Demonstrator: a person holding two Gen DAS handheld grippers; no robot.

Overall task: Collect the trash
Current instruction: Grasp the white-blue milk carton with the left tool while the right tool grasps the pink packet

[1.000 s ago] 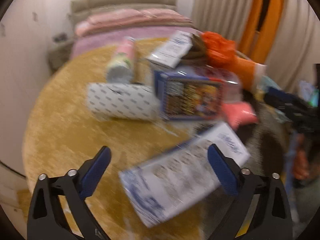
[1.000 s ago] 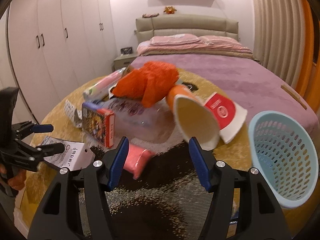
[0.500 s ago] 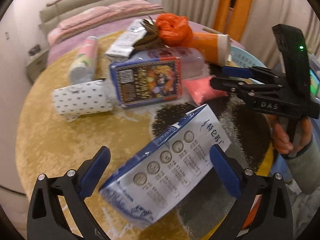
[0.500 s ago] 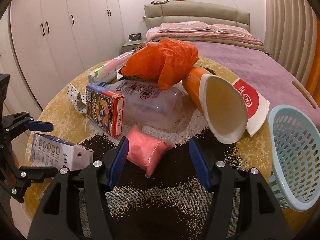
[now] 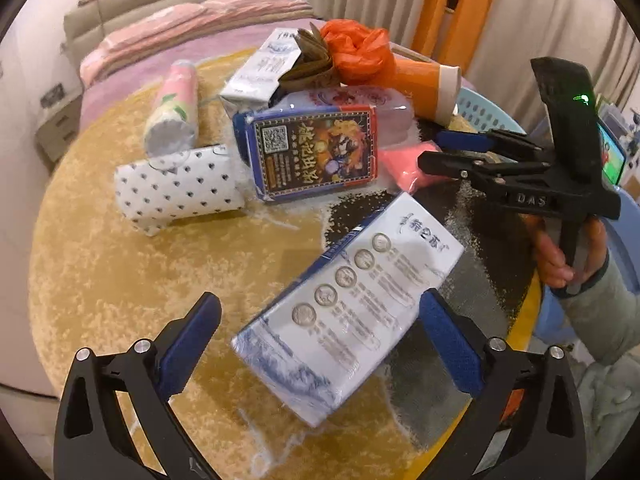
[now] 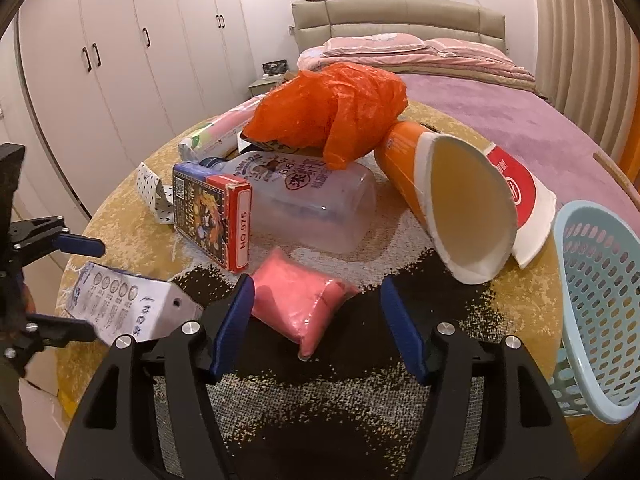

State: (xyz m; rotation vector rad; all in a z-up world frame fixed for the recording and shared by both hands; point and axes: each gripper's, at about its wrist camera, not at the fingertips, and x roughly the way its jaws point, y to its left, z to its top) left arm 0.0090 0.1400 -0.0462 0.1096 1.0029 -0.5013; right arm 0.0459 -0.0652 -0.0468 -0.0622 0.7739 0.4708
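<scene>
Litter covers the round gold-and-black table (image 6: 520,300); the pale blue plastic basket (image 6: 600,304) looks empty, so collecting has barely begun; left gripper (image 5: 316,332) spread around the white-and-blue carton (image 5: 352,304); right gripper (image 6: 320,320) spread around the pink plastic pouch (image 6: 304,304).

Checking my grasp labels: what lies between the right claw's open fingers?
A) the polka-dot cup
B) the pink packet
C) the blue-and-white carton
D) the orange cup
B: in the right wrist view the pink packet lies on the table between the fingers of the open right claw.
</scene>
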